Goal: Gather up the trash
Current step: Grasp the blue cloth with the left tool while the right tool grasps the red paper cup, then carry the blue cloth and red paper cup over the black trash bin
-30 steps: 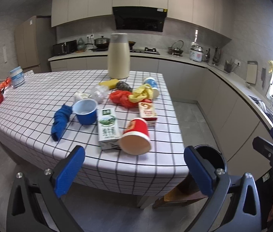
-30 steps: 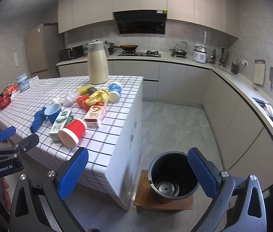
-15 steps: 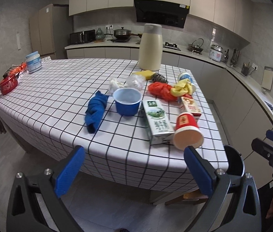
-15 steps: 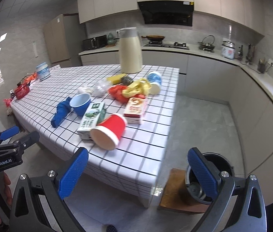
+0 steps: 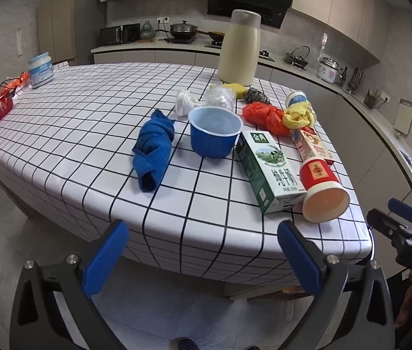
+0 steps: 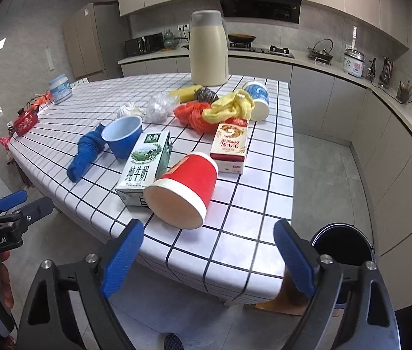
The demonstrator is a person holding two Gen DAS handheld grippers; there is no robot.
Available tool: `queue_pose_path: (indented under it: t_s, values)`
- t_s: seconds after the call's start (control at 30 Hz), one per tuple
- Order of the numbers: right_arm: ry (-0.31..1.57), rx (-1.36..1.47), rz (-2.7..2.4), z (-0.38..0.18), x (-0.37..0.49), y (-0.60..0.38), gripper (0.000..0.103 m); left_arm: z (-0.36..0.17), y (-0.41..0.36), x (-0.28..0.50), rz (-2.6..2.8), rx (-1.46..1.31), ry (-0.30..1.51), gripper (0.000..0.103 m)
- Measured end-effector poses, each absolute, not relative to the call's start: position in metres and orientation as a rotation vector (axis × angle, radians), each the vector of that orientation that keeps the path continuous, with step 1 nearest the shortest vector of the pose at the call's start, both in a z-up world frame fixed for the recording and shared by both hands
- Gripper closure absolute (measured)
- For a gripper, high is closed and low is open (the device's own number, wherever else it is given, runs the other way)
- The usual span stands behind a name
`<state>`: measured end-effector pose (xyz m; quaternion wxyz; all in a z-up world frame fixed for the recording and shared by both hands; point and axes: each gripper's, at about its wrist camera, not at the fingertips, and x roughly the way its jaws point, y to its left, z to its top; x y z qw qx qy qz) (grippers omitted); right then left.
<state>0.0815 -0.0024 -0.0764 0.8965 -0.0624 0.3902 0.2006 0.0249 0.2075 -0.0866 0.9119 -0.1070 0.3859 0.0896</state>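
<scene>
Trash lies on the checked table (image 6: 252, 204): a red paper cup (image 6: 181, 191) on its side, a green milk carton (image 6: 144, 166), a red-and-white carton (image 6: 230, 147), a red bag (image 6: 191, 113) and a yellow glove (image 6: 229, 106). My right gripper (image 6: 207, 258) is at the table's near edge, just short of the red cup. Its jaws are closing, still wide, with nothing between the pads. My left gripper (image 5: 203, 250) stands open and empty before the table edge, left of the milk carton (image 5: 267, 169) and the red cup (image 5: 322, 188).
A black bin (image 6: 343, 243) stands on a low wooden stool right of the table. A blue bowl (image 5: 214, 134), a blue cloth (image 5: 153, 148) and a tall cream jug (image 5: 239, 49) are on the table. A jar and a red basket sit at its far left.
Both grippers have come closer to the table and lower. The trash now fills more of both views. The right jaws stand slightly narrower than before.
</scene>
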Motion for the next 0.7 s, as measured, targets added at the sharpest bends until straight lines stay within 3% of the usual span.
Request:
queue_pose_path:
  t_s: [0.1,0.23,0.47,0.57,0.63,0.7]
  values:
    - [0.826,-0.133,0.408,-0.088,0.09,0.004,0.021,-0.095,0.219,0.038,0.201,-0.206,0.795,0.002]
    - [0.86,-0.132,0.4,-0.107,0.105,0.012,0.033,-0.106,0.238,0.056,0.214,-0.189,0.795,0.014]
    - [0.875,-0.12,0.37,-0.127,0.128,0.027,0.05,-0.127,0.267,0.088,0.213,-0.205,0.798,0.025]
    - [0.852,-0.097,0.351,-0.128,0.134,0.029,0.067,-0.132,0.275,0.096,0.205,-0.226,0.791,0.028]
    - [0.846,-0.077,0.341,-0.13,0.14,0.03,0.084,-0.137,0.278,0.099,0.196,-0.233,0.798,0.034]
    - [0.846,-0.067,0.333,-0.133,0.145,0.033,0.092,-0.14,0.278,0.101,0.188,-0.226,0.792,0.038]
